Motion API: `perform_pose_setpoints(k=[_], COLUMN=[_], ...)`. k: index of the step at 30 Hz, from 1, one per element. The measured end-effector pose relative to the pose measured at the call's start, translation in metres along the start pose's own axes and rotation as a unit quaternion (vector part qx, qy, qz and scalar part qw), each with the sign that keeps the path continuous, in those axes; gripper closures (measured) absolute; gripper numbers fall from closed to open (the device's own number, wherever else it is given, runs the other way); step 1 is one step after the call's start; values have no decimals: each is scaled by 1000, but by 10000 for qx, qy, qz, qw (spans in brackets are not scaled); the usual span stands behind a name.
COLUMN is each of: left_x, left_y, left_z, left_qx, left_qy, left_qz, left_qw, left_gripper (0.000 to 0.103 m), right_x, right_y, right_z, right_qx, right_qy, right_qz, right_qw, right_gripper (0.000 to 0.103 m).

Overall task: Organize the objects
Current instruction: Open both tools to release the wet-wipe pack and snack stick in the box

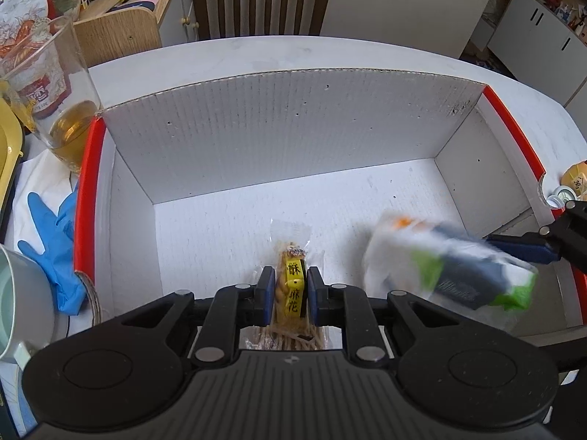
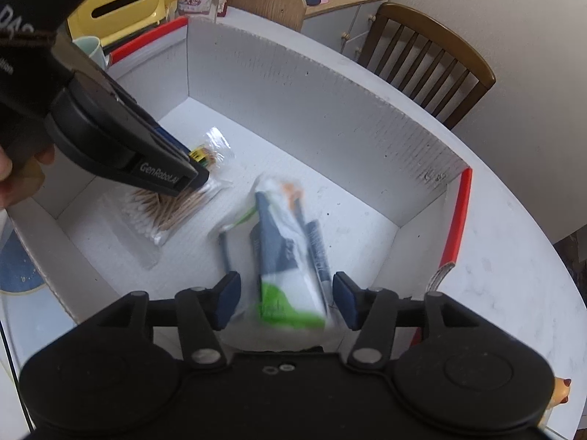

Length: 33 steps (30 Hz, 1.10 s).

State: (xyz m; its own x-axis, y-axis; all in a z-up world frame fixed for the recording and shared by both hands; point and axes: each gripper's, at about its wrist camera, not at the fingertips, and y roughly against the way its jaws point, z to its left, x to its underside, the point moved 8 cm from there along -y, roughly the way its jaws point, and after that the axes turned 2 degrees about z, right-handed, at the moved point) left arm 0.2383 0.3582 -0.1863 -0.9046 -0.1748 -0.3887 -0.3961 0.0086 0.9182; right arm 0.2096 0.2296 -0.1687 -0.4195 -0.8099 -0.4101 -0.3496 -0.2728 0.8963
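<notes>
A white cardboard box (image 1: 279, 128) with red edges stands open on the table. My left gripper (image 1: 288, 289) is shut on a clear snack packet with a yellow label (image 1: 293, 286), held low inside the box above a bag of cotton swabs (image 2: 165, 212). My right gripper (image 2: 286, 300) is open over the box's right part. A white, green and dark blue packet (image 2: 286, 256) lies blurred between its spread fingers, loose in the box. In the left wrist view this packet (image 1: 451, 267) shows at the right, with one right fingertip (image 1: 521, 247) beside it.
A glass of yellow drink (image 1: 66, 110) stands left of the box. A blue glove (image 1: 55, 249) and a pale mug (image 1: 18, 293) lie at the near left. A yellow container (image 2: 121, 3) is behind the box. A wooden chair (image 1: 260, 0) stands at the table's far side.
</notes>
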Motion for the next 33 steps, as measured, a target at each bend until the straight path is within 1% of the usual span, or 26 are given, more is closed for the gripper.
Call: perform_pose_setpoints(k=[3, 6, 17, 28, 33], left_x=[1, 3, 8, 19, 26], left_y=[2, 6, 29, 72, 95], left_z=[1, 1, -2, -28, -47], left_qx=[-20, -40, -18, 140, 144], left_qy=[43, 80, 137, -4, -196], left_qz=[-38, -105, -312, -811, -1102], left_qw=[10000, 9999, 9994, 9966, 9936], left_gripper=[85, 84, 83, 83, 83], right_x=[-1, -1, -1, 12, 22], right_y=[5, 11, 43, 87, 109], right_z=[-1, -2, -12, -24, -30], right_qx=[4, -21, -215, -376, -440], right_qy=[-20, -61, -365, -640, -776], right_qz=[-88, -165, -494, -893, -1123], right_qw=[10000, 9998, 9979, 9932, 9897], right_gripper=[41, 40, 38, 38, 38])
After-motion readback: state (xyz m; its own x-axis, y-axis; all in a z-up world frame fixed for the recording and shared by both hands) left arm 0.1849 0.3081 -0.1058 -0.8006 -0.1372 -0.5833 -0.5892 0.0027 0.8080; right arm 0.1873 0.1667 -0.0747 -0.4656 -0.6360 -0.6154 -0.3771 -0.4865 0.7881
